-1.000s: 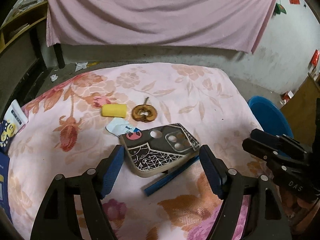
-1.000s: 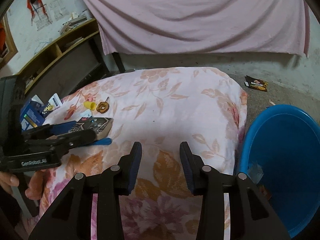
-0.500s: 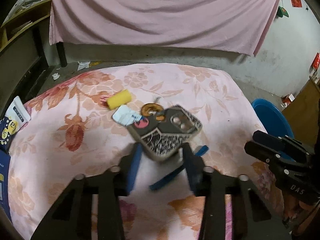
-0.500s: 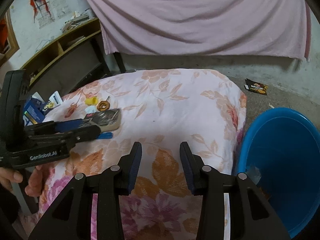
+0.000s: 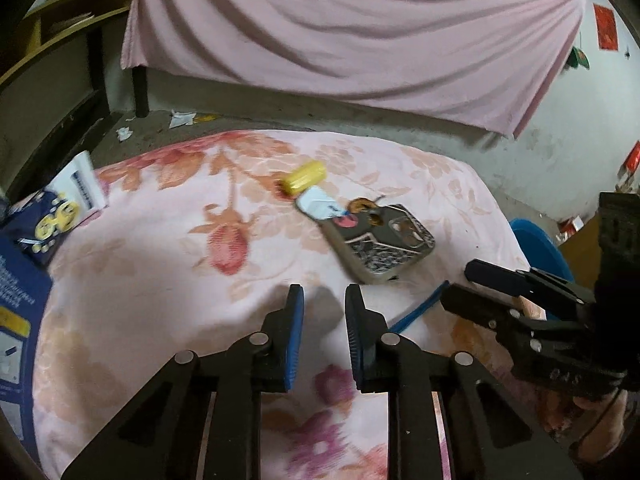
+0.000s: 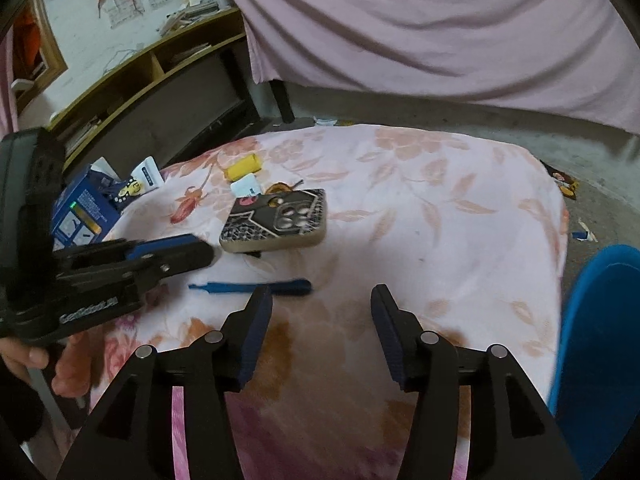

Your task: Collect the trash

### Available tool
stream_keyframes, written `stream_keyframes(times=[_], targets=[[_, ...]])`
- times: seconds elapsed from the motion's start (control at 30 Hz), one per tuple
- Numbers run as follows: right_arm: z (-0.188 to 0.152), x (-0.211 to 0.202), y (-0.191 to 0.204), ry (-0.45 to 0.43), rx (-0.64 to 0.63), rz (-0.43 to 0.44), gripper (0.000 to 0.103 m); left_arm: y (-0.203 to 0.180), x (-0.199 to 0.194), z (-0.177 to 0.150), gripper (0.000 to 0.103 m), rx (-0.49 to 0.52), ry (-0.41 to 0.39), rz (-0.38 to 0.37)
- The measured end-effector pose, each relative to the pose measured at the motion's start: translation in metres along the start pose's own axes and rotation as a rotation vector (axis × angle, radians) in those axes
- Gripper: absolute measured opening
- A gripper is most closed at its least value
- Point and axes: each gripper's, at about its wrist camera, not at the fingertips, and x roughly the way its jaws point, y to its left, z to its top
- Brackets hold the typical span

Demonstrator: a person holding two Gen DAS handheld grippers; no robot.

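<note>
The left gripper [image 5: 323, 320] has pulled back and to the left from the phone case [image 5: 382, 246], which it straddled a second ago; the case now lies free on the floral cloth [image 5: 160, 280], ahead and right of the fingertips. Its jaws are closing with nothing between them, only bare cloth showing in the narrow gap. The right gripper [image 6: 320, 320] has swung left toward the clutter, and its jaws are opening, likewise with nothing between them.

The largest thing near is the blue bin [image 6: 600, 340], standing off the right edge of the cloth; only part of its wall shows, so what it holds cannot be told. On the cloth, the phone case sits mid-left in the right wrist view. Just near of it lies a thin blue stick [image 6: 256, 287], close ahead of the right gripper's left finger. Beyond the case lie a white scrap [image 6: 247, 187], a yellow cylinder [image 6: 243, 167] and a brown ring [image 6: 280, 189], the ring touching the case's far edge. Blue boxes [image 6: 82, 208] sit at the far left.

The stick seems the next target. It would be best taken across its width, fingers lowered flat to the cloth so the thin piece cannot slip under, then carried right to the bin.
</note>
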Motion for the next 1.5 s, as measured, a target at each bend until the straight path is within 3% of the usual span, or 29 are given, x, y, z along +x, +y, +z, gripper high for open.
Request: stream_keyframes(times=[0.23, 0.4, 0.7, 0.73, 0.87, 1.13, 1.2, 1.27, 1.33, 1.5], targets=[[0.016, 0.018, 0.006, -0.007, 0.023, 0.086, 0.053, 0.017, -0.016, -0.001, 0.017, -0.047, -0.026, 0.009], [0.013, 0.021, 0.018, 0.037, -0.058, 0.177, 0.051, 0.022, -0.023, 0.000, 0.017, -0.061, -0.026, 0.014], [0.005, 0.022, 0.042, 0.078, -0.258, 0.155, 0.050, 0.028, -0.027, 0.002, 0.017, -0.066, -0.029, 0.022], [0.005, 0.024, 0.045, 0.083, -0.274, 0.145, 0.047, 0.028, -0.026, 0.002, 0.018, -0.067, -0.029, 0.022], [0.003, 0.024, 0.046, 0.088, -0.288, 0.136, 0.011, 0.027, -0.028, 0.003, 0.017, -0.055, -0.029, 0.025], [-0.016, 0.004, 0.048, 0.086, -0.313, 0.052, 0.006, 0.003, -0.017, -0.002, 0.018, -0.003, -0.017, 0.006], [-0.025, -0.007, 0.041, 0.080, -0.307, 0.023, 0.006, -0.005, -0.013, -0.001, 0.022, 0.013, -0.016, 0.000], [-0.033, -0.017, 0.030, 0.073, -0.284, -0.005, 0.006, -0.012, -0.009, 0.000, 0.043, 0.017, -0.022, -0.009], [-0.040, -0.028, 0.016, 0.064, -0.251, -0.028, 0.006, -0.018, -0.004, 0.001, 0.056, 0.019, -0.040, -0.016], [-0.046, -0.041, -0.010, 0.036, -0.178, -0.040, 0.006, -0.027, 0.011, 0.011, 0.056, 0.066, -0.039, 0.022]])
